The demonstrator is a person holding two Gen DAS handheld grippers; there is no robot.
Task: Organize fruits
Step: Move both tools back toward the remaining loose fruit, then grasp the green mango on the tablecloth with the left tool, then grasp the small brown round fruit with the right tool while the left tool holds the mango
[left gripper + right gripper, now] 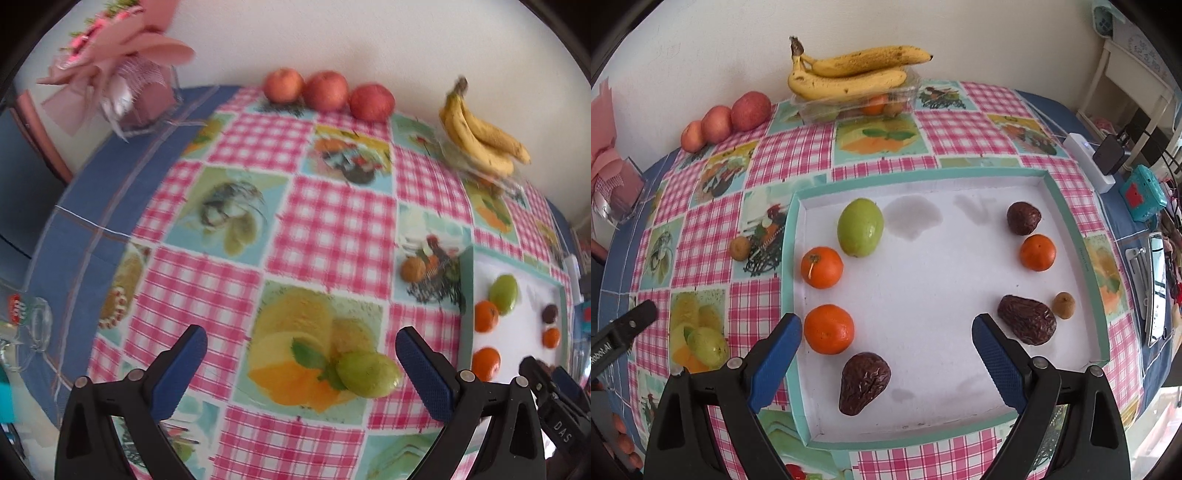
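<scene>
Soft, even daylight, shadows faint. Left wrist view is motion-blurred throughout; right wrist view is sharp. Fisheye bends the worktop (960,107) edges (dark vignette at every corner).

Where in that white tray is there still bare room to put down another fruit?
The middle of the tray is bare, between the oranges on the left and the dark dried fruits on the right. The far edge beyond the green fruit is free but stained. The left and right sides are crowded.
</scene>
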